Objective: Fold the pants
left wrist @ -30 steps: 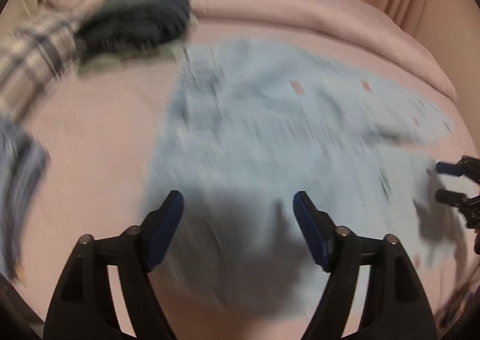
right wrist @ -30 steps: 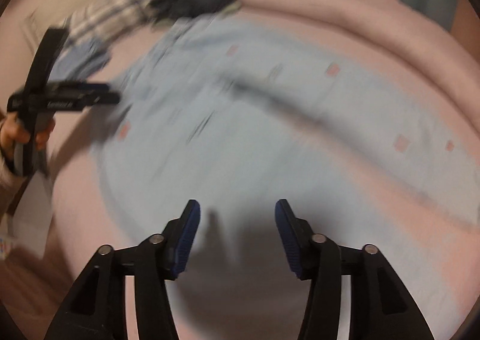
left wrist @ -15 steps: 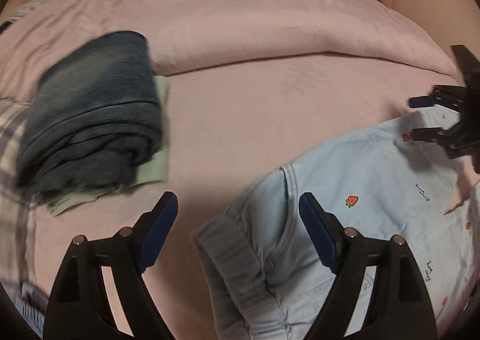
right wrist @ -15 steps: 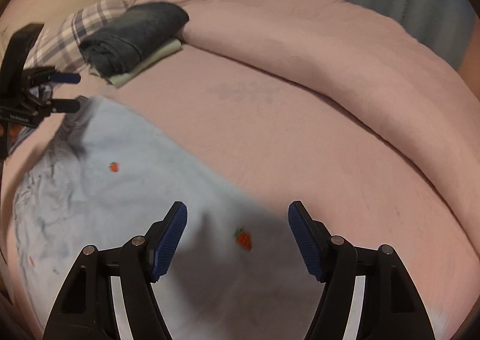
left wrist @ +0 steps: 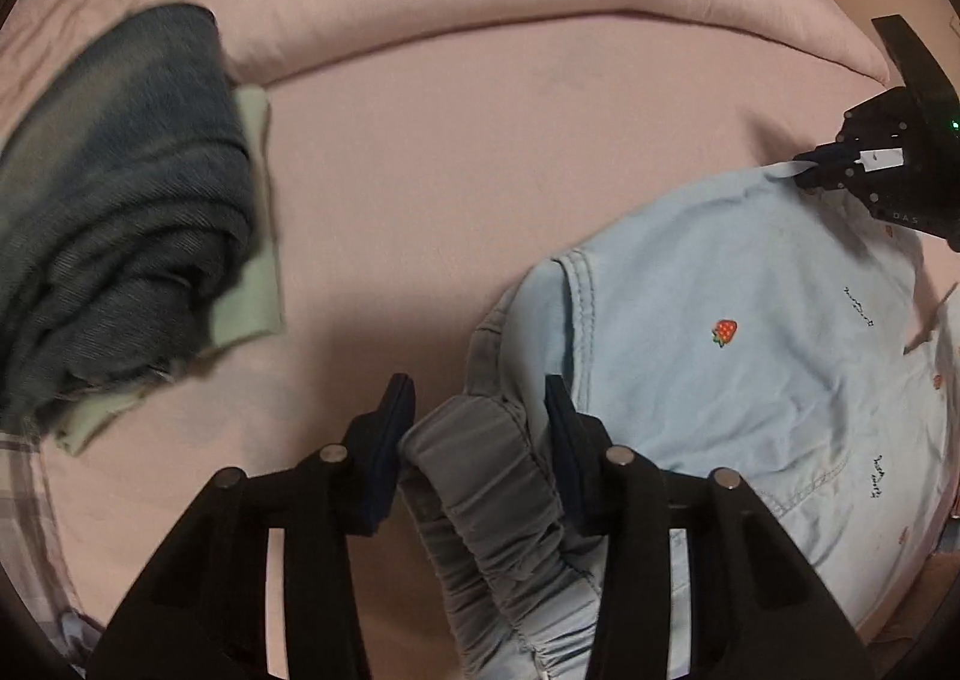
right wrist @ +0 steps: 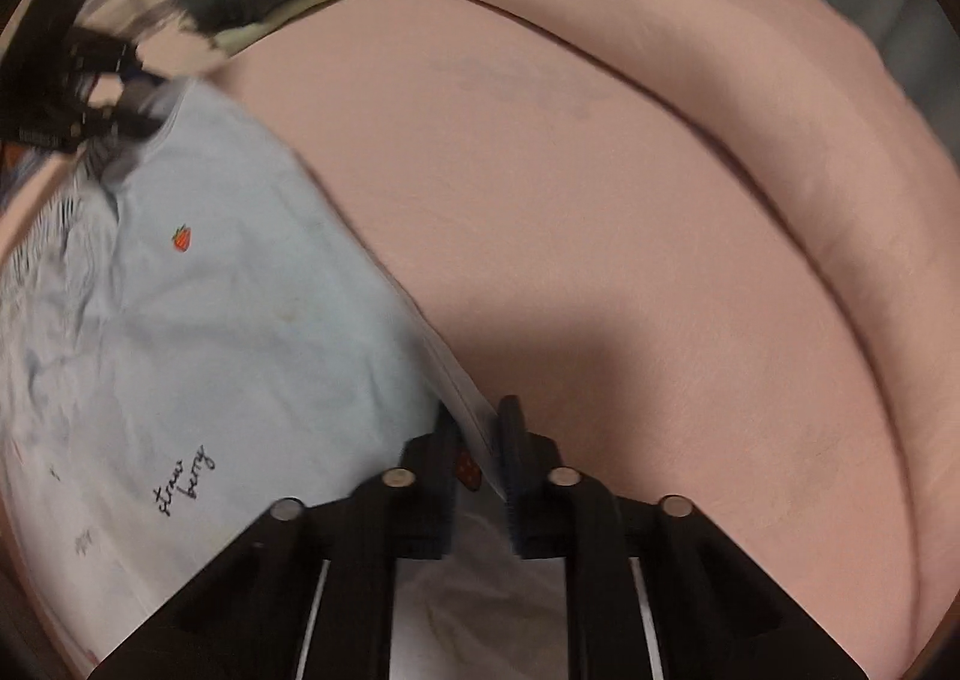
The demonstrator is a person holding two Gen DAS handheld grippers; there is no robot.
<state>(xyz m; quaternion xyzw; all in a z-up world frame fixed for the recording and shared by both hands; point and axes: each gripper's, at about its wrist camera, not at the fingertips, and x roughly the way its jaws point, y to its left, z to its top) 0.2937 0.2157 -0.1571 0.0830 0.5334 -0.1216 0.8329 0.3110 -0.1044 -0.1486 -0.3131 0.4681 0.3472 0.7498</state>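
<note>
Pants: pale blue, strawberry print, spread flat on pink bed, right of dark folded jeans.
Long axis: along the near bed edge, from gathered waistband to the far hem.
Left gripper: just been closing, waistband bunched between pads, seemingly pinched.
Right gripper: clamped shut on the pants' thin edge, opposite end.
Nearer hand: neither; one per end.
</note>
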